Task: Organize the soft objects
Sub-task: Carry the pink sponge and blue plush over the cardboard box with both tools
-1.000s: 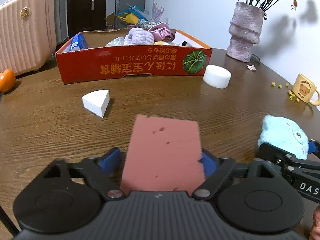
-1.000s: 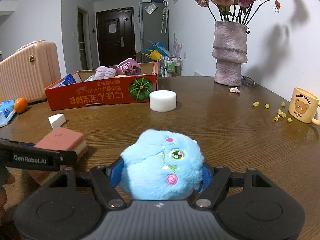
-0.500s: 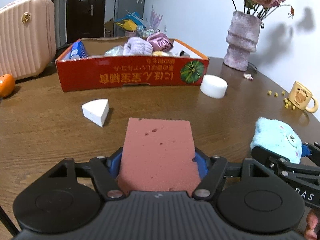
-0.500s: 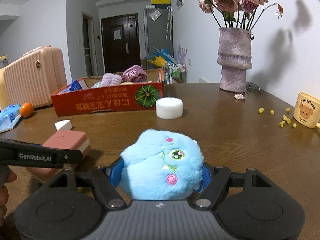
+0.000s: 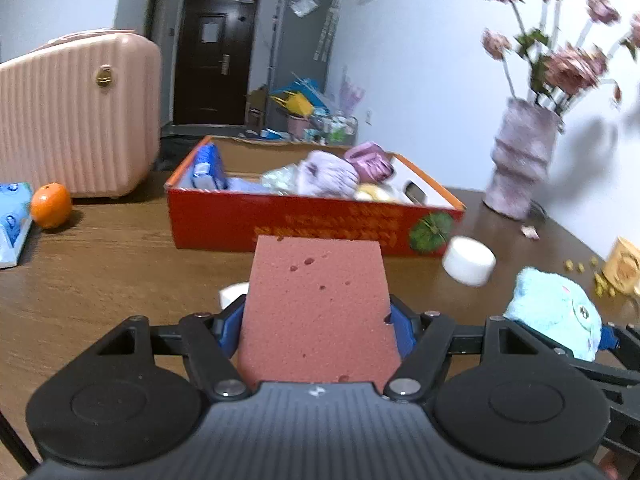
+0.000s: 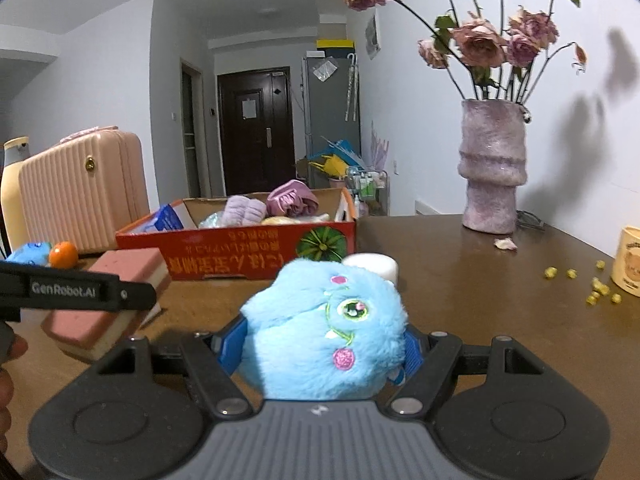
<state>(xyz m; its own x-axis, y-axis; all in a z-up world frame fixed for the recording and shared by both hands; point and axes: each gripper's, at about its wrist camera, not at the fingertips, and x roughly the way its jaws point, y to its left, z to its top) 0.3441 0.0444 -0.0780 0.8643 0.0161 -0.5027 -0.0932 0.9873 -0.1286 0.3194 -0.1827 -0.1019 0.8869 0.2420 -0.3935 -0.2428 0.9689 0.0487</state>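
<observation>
One brown wooden table point(image 6: 460, 280), white walls point(image 6: 420, 128)

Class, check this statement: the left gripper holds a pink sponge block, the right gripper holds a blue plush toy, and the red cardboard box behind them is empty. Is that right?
One detail is wrong: the red cardboard box is not empty. The left wrist view shows soft items piled inside it. The rest stands: the left gripper holds the pink sponge block, and the right gripper holds the blue plush toy.
</observation>
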